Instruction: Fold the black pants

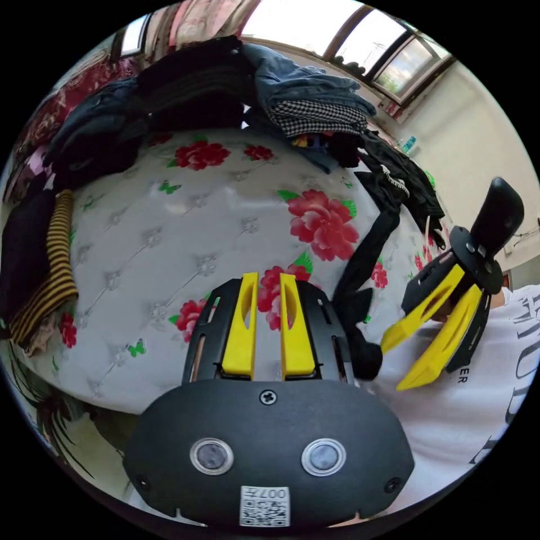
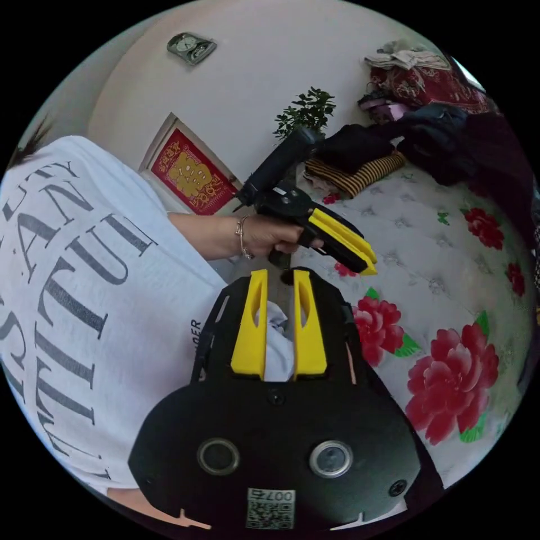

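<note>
- Left gripper (image 1: 269,278): yellow jaws set a narrow gap apart, nothing between them, hovering over the floral bedspread (image 1: 185,225).
- Left gripper view also catches the right gripper (image 1: 396,363) at the bed's edge, in front of the person's white T-shirt (image 1: 450,416). Its jaws are spread at the tips; one tip touches the bunched end of the black pants (image 1: 360,275), but a two-jaw pinch can't be confirmed.
- Right gripper view: own jaws show a narrow gap with white shirt fabric behind; the pants aren't clear here, so I can't tell the grip from this side.
- Same view has the person's hand (image 2: 270,236) on the left gripper's handle, jaws nearly together, above the bedspread.
- Black pants: on the bed's side nearest the person, a long dark strip. The long axis runs from the bunched end by the right gripper up toward the clothes heap (image 1: 304,107) at the far side, where it joins more black cloth.
- Heap: dark garments, blue denim, a checked piece along the far edge under the window (image 1: 337,34).
- Striped yellow-black garment (image 1: 53,264) folded at another bed edge, beside dark folded items.
- Right gripper view adds a red wall hanging (image 2: 188,171), wall clock (image 2: 191,48) and a green plant (image 2: 306,112) behind the left gripper.
</note>
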Tool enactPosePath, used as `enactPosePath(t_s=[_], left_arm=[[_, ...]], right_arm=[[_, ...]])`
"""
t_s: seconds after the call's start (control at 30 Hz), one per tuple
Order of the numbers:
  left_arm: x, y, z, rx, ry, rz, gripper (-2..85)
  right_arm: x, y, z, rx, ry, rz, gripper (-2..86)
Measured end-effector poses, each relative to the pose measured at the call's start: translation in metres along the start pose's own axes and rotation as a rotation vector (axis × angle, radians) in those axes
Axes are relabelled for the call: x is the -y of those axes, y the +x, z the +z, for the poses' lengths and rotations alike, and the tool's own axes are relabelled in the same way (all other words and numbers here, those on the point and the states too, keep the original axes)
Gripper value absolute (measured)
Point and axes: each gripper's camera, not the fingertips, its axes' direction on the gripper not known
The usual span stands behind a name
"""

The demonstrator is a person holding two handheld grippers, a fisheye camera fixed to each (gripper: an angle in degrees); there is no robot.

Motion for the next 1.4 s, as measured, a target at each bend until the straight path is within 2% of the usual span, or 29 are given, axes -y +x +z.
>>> enactPosePath(t_s=[0.1, 0.2, 0.3, 0.37, 0.4, 0.47, 0.5, 0.53, 0.57, 0.67, 0.73, 0.77, 0.8, 0.83, 0.87, 0.9, 0.97, 1.1, 1.2, 1.27, 1.4], left_arm=[[-0.02, -0.024, -0.016, -0.003, 0.032, -0.045, 6.9], [-0.026, -0.024, -0.014, -0.038, 0.03, 0.007, 8.5], [-0.015, 0.0, 0.008, -0.135, -0.027, 0.123, 10.8], [0.0, 0.03, 0.037, -0.165, -0.098, 0.224, 11.0], [0.003, 0.037, 0.046, -0.152, -0.115, 0.249, 10.9], [0.016, 0.055, 0.087, -0.013, -0.229, 0.294, 7.2], [0.018, 0.056, 0.095, 0.029, -0.251, 0.295, 5.4], [0.022, 0.06, 0.091, 0.058, -0.193, 0.328, 3.2], [0.026, 0.061, 0.095, 0.114, -0.242, 0.351, 2.1], [0.028, 0.056, 0.093, 0.174, -0.279, 0.404, 1.0], [0.028, 0.039, 0.088, 0.224, -0.305, 0.35, 0.7], [0.027, 0.022, 0.084, 0.267, -0.315, 0.302, 0.6], [0.025, 0.012, 0.081, 0.294, -0.317, 0.275, 0.6], [0.023, -0.011, 0.073, 0.338, -0.314, 0.213, 0.7], [0.02, -0.036, 0.067, 0.375, -0.327, 0.131, 0.8], [0.019, -0.049, 0.063, 0.394, -0.331, 0.083, 1.0], [0.01, -0.098, 0.043, 0.448, -0.319, -0.11, 1.7], [-0.011, -0.142, 0.009, 0.399, -0.222, -0.285, 3.2], [-0.029, -0.155, -0.019, 0.349, -0.107, -0.351, 3.9], [-0.04, -0.158, -0.039, 0.33, -0.007, -0.365, 4.5], [-0.041, -0.156, -0.038, 0.26, 0.041, -0.321, 5.2]], right_arm=[[0.0, 0.005, -0.005, -0.071, 0.03, 0.05, 2.8], [-0.035, 0.023, -0.033, -0.218, 0.16, 0.21, 3.8], [-0.101, 0.047, -0.079, -0.415, 0.299, 0.469, 4.4], [-0.156, 0.066, -0.117, -0.637, 0.348, 0.682, 4.7], [-0.168, 0.071, -0.127, -0.694, 0.348, 0.739, 4.7], [-0.207, 0.091, -0.169, -0.854, 0.367, 0.909, 5.0], [-0.214, 0.096, -0.18, -0.883, 0.375, 0.94, 5.0], [-0.226, 0.108, -0.199, -0.933, 0.381, 0.993, 5.0], [-0.235, 0.121, -0.216, -0.977, 0.37, 1.04, 4.9], [-0.252, 0.163, -0.237, -1.001, 0.292, 1.154, 3.0], [-0.258, 0.19, -0.222, -0.938, 0.186, 1.188, 1.4], [-0.257, 0.205, -0.196, -0.84, 0.105, 1.156, 0.7], [-0.254, 0.199, -0.186, -0.887, 0.129, 1.151, 0.5], [-0.241, 0.177, -0.168, -0.891, 0.205, 1.013, 0.2], [-0.232, 0.171, -0.142, -0.721, 0.203, 0.98, 0.0], [-0.226, 0.16, -0.13, -0.697, 0.248, 0.937, 0.0], [-0.207, 0.121, -0.068, -0.513, 0.249, 0.836, 0.1], [-0.203, 0.064, -0.025, -0.373, 0.224, 0.789, 1.1], [-0.221, 0.03, -0.079, -0.468, 0.272, 0.798, 2.9], [-0.239, 0.01, -0.139, -0.632, 0.348, 0.833, 4.6], [-0.232, 0.017, -0.192, -0.818, 0.363, 0.827, 6.6]])
